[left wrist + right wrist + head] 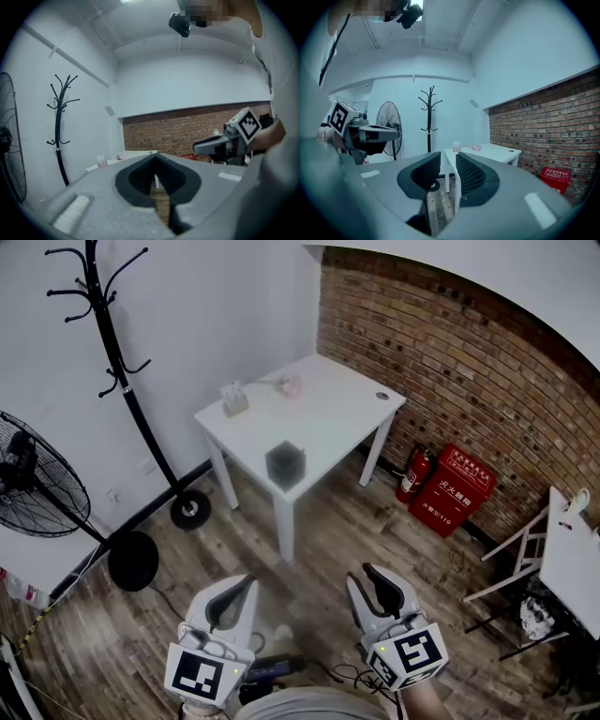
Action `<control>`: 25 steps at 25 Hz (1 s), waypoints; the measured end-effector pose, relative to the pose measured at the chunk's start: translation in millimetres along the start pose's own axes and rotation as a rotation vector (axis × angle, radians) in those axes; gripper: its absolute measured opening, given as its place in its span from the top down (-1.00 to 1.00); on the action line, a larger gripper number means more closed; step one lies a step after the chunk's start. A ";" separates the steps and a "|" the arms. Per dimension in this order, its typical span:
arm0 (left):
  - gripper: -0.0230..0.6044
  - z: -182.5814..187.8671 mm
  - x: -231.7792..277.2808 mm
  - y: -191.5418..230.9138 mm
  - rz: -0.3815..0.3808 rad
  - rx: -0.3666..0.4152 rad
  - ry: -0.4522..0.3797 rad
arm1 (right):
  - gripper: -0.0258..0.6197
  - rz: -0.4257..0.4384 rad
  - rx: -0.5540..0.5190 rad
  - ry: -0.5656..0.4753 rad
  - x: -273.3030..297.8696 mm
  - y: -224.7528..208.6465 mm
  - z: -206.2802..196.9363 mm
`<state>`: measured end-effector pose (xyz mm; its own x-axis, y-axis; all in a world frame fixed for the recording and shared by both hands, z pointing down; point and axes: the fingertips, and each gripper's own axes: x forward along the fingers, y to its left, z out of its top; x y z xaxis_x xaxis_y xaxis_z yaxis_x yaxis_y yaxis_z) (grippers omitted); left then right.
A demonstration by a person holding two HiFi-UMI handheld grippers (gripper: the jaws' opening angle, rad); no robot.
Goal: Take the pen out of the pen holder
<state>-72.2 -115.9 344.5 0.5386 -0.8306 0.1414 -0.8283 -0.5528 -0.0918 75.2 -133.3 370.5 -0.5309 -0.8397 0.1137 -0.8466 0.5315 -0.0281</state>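
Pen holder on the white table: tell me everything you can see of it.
The pen holder is a small dark box with square sides, standing upright on the white table near the corner closest to the person. Only the tabletop touches it. Its material, and whether a pen is inside, are too small to tell.

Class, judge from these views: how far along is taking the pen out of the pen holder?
Done: nothing yet. The pen holder sits on the white table; any pen in it is too small to see. In hand: nothing; left tongs shut empty, right tongs open, both well short of the table. Remaining: approach, grip, lift out.
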 end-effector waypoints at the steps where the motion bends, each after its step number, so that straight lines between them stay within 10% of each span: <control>1: 0.95 -0.1 5.0 7.0 -0.001 -0.001 0.005 | 0.60 -0.004 0.001 0.003 7.9 -2.1 1.5; 25: 0.95 13.0 106.7 144.9 -0.041 -0.005 -0.031 | 0.60 -0.071 -0.012 0.018 156.7 -39.7 31.7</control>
<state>-132.7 -285.5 333.5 0.5766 -0.8090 0.1144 -0.8061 -0.5861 -0.0817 24.4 -289.5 357.9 -0.4688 -0.8732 0.1330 -0.8815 0.4722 -0.0072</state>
